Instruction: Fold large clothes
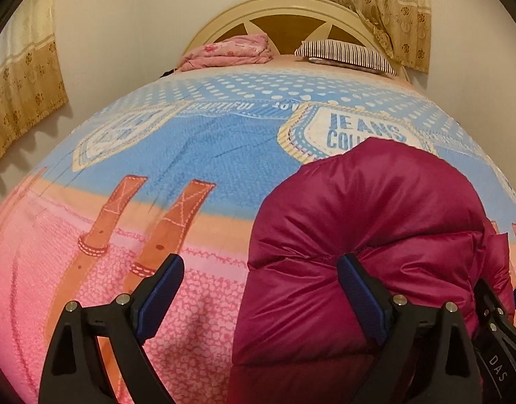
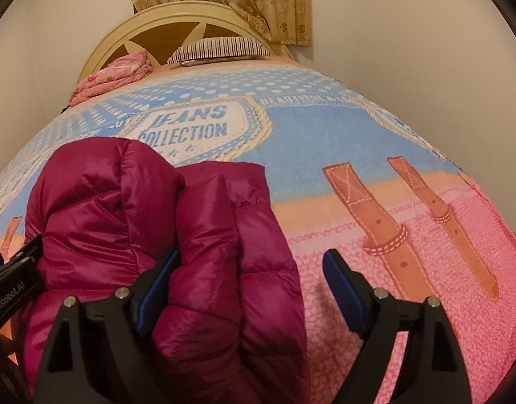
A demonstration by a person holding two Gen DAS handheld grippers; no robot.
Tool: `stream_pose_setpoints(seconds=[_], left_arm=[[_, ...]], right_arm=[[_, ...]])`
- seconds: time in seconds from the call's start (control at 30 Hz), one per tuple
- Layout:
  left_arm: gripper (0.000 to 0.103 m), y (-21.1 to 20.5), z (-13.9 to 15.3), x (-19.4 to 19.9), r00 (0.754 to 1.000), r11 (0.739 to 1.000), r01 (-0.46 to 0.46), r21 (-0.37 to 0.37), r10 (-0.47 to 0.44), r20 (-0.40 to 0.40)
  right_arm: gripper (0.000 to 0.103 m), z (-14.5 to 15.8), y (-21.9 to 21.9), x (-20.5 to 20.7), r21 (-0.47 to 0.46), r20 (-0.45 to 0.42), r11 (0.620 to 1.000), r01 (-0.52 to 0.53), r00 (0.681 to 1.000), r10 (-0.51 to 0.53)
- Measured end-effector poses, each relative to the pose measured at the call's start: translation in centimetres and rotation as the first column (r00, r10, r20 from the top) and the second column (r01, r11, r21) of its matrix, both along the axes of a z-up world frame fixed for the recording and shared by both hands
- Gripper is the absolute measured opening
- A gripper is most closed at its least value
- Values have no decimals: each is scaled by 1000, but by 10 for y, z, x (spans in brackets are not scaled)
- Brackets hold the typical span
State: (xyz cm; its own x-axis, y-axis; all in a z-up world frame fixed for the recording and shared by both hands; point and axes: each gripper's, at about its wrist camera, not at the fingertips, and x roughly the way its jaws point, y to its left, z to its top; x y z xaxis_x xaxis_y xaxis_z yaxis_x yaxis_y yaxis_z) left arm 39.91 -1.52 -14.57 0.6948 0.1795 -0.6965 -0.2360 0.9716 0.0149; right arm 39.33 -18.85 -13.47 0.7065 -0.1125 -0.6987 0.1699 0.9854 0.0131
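Left wrist view: my left gripper point(image 1: 260, 277) gapes wide, empty, straddling the magenta puffer jacket's point(image 1: 365, 235) left edge. Right gripper point(image 2: 251, 271) likewise at its right edge. Bedspread point(image 1: 207, 155) bare beyond.

I see warm, even indoor light in both views, soft sheen on the magenta jacket point(image 1: 375, 235) and faint shadows under the curtain point(image 1: 22, 101) on the wall. Fisheye distortion bulges the bed point(image 2: 358, 134) and darkens the corners; detail is slightly soft.
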Motion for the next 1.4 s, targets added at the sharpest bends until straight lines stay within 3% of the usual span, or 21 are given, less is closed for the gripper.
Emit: stream_pose_setpoints(seconds=[0.57,1.4], left_arm=[[99,-3,-22,11,999,1000,-15,-10,15,-51],[101,-1,-26,15,997,1000,-12,-10,11,-71]], right_arm=[[89,-18,-3,10,9,-45,1000,-2,999,2],[91,-28,-3,19,15,-111,1000,-10,994,12]])
